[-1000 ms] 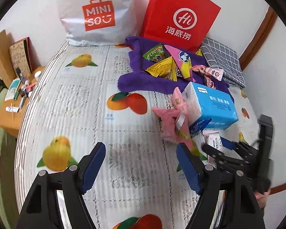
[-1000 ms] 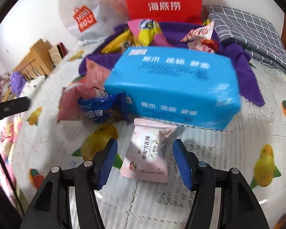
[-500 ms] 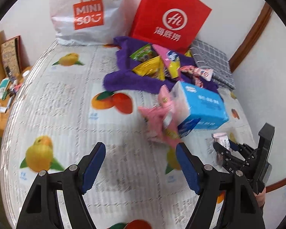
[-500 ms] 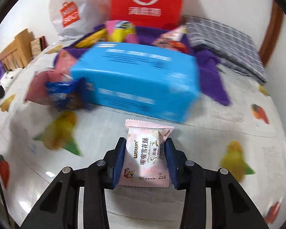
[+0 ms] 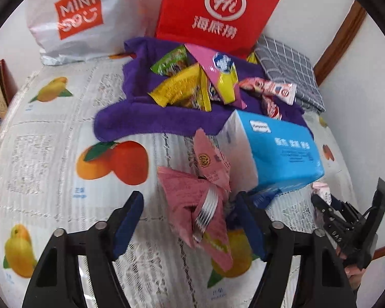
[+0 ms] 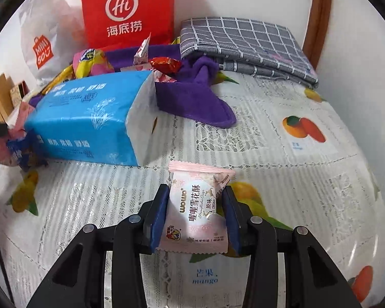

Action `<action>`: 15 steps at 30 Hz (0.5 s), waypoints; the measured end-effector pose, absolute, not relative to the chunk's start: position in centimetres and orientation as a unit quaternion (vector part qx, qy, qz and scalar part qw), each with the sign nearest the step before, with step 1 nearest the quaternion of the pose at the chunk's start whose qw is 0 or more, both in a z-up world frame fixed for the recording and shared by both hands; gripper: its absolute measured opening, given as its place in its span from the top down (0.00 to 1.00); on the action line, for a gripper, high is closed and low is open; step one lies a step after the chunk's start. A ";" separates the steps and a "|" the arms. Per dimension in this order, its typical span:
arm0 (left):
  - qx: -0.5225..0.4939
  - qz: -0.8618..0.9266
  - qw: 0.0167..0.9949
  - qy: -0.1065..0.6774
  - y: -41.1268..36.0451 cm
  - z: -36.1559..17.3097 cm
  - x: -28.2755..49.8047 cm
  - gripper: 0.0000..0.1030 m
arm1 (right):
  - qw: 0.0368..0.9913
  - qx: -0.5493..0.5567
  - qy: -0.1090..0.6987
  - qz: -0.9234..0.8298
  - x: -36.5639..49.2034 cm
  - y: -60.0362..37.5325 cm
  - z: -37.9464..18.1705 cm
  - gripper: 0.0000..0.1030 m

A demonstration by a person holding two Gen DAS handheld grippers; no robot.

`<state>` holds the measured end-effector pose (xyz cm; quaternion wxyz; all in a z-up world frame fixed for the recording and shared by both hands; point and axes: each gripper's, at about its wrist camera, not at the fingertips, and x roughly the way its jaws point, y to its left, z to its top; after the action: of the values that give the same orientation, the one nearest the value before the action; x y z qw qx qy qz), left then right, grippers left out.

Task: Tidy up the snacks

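Two crumpled pink snack packets (image 5: 192,195) lie on the fruit-print tablecloth (image 5: 64,141) against a blue tissue pack (image 5: 285,154). My left gripper (image 5: 190,218) straddles them with its jaws closing; the left pad is still clear of them. A dark blue packet (image 5: 263,197) lies by the right finger. My right gripper (image 6: 196,193) is shut on a pale pink snack packet (image 6: 192,231), held just above the cloth to the right of the tissue pack (image 6: 89,120). In the left wrist view the right gripper (image 5: 323,205) shows at the far right.
A purple towel (image 5: 141,118) behind the tissue pack carries several loose snacks (image 5: 187,89). A red paper bag (image 5: 218,12) and a white shopping bag (image 5: 77,18) stand at the wall. A grey checked cloth (image 6: 243,41) lies at the back right.
The left gripper has come forward and down over the pink packets and its jaws have narrowed. The right gripper has shut on the pale pink packet and carried it rightward, away from the tissue pack.
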<state>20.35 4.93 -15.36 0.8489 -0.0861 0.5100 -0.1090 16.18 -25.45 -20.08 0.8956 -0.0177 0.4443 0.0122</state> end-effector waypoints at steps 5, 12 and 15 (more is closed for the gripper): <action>-0.101 -0.133 0.833 0.527 4.4 -17.1 20.7 0.59 | 0.896 -0.021 0.444 0.011 16.3 -25.3 -20.2 0.59; -0.086 -0.127 0.845 0.513 5.7 -16.8 18.3 0.61 | 0.896 -0.015 0.443 0.014 15.9 -25.5 -20.1 0.58; -0.086 -0.125 0.846 0.511 6.6 -16.7 16.6 0.61 | 0.896 -0.016 0.443 0.014 15.9 -25.5 -20.1 0.58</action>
<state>16.57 6.55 -16.69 0.8461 -0.0856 0.5111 -0.1250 15.88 -25.49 -20.10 0.8961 -0.0159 0.4433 0.0138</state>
